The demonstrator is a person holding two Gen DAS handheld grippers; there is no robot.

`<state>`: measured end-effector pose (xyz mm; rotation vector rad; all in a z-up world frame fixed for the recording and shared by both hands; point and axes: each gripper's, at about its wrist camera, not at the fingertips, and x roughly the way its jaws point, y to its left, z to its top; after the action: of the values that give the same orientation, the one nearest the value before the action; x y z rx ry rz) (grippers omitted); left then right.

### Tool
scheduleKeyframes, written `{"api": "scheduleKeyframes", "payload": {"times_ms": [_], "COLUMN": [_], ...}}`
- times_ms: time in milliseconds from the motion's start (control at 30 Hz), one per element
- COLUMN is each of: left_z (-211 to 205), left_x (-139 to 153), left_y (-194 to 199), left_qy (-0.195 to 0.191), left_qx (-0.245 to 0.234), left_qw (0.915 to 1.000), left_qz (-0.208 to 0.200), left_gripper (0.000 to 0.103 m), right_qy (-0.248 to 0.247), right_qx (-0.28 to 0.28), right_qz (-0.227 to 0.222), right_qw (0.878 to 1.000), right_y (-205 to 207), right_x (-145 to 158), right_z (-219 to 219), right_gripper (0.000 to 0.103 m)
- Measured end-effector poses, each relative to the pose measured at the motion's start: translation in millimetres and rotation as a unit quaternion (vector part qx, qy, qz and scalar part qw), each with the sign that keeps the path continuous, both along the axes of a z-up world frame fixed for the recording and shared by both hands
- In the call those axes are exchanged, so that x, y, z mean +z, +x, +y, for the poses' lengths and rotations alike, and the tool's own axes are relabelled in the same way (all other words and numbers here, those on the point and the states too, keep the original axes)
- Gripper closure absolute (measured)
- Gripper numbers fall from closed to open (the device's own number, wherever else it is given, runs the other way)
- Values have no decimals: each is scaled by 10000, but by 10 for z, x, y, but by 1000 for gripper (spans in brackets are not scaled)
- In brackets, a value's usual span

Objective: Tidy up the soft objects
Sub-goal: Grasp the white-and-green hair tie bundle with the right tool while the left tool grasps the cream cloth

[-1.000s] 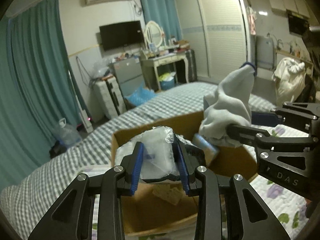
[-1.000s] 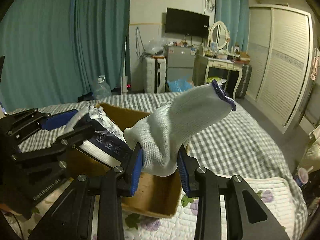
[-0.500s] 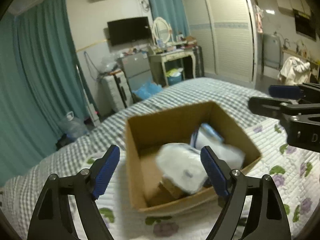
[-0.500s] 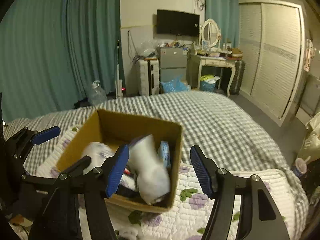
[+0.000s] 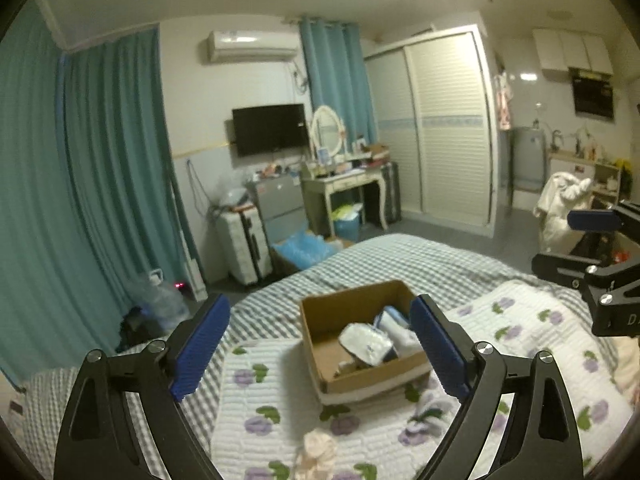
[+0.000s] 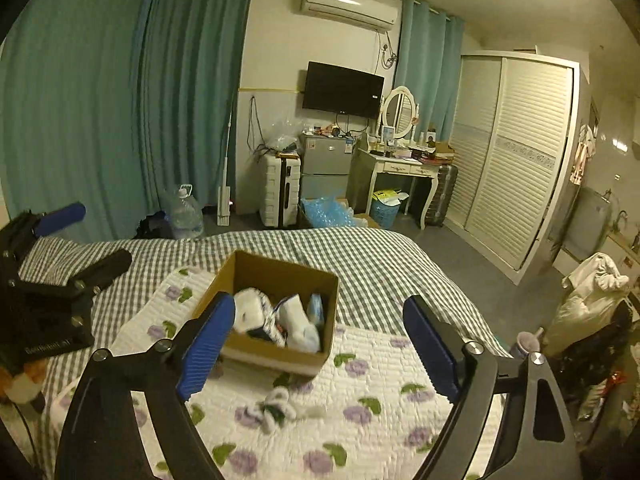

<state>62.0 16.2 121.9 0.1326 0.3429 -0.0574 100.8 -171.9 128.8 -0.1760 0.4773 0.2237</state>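
Observation:
A brown cardboard box (image 5: 320,312) (image 6: 280,270) sits on a floral quilt on the bed. Inside lie a white plastic-wrapped pack (image 5: 366,344) (image 6: 250,310), a white sock (image 6: 300,324) and a blue-white packet (image 6: 316,308). My left gripper (image 5: 320,348) is open and empty, raised well back from the box. My right gripper (image 6: 320,344) is open and empty, also high above the quilt. A white and dark sock bundle (image 6: 276,406) (image 5: 430,404) lies on the quilt in front of the box. A pale pink soft item (image 5: 318,446) lies nearer the left gripper.
The floral quilt (image 6: 360,420) covers a grey checked bedsheet (image 6: 360,256). Beyond the bed stand a suitcase (image 6: 278,190), a small fridge (image 6: 324,168), a dressing table (image 6: 400,168) and a wardrobe (image 6: 516,160). A water jug (image 6: 184,212) stands by teal curtains.
Both grippers opened and dropped their loads, the wrapped pack and the white sock, into the box. Both then pulled up and back from the box.

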Motion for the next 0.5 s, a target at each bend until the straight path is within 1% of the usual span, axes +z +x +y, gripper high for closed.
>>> {"api": "scheduleKeyframes", "payload": {"times_ms": [100, 200, 267, 333, 433, 500], "left_z": [41, 110, 161, 197, 224, 241], "left_x": [-111, -353, -584, -805, -1146, -1343], "left_y": [-109, -153, -115, -74, 27, 125], "left_qy": [36, -17, -85, -120, -165, -180], "left_qx": [-23, -100, -129, -71, -94, -60], "left_qw": [9999, 9995, 9988, 9981, 9966, 9954], "left_qz": [94, 287, 468, 607, 805, 938], "left_gripper": [10, 10, 10, 10, 10, 10], "right_qy": [8, 97, 144, 196, 304, 243], "right_qx": [17, 45, 46, 42, -2, -67], "right_qz": [101, 209, 289, 446, 731, 910], "right_qw": [9999, 9997, 9995, 9988, 9969, 9955], "right_y": [-231, -393, -425, -405, -250, -113], "right_x": [-92, -332, -551, -832, -1270, -1551], "right_z": [48, 104, 154, 214, 308, 376], "right_gripper": [16, 16, 16, 16, 16, 16]}}
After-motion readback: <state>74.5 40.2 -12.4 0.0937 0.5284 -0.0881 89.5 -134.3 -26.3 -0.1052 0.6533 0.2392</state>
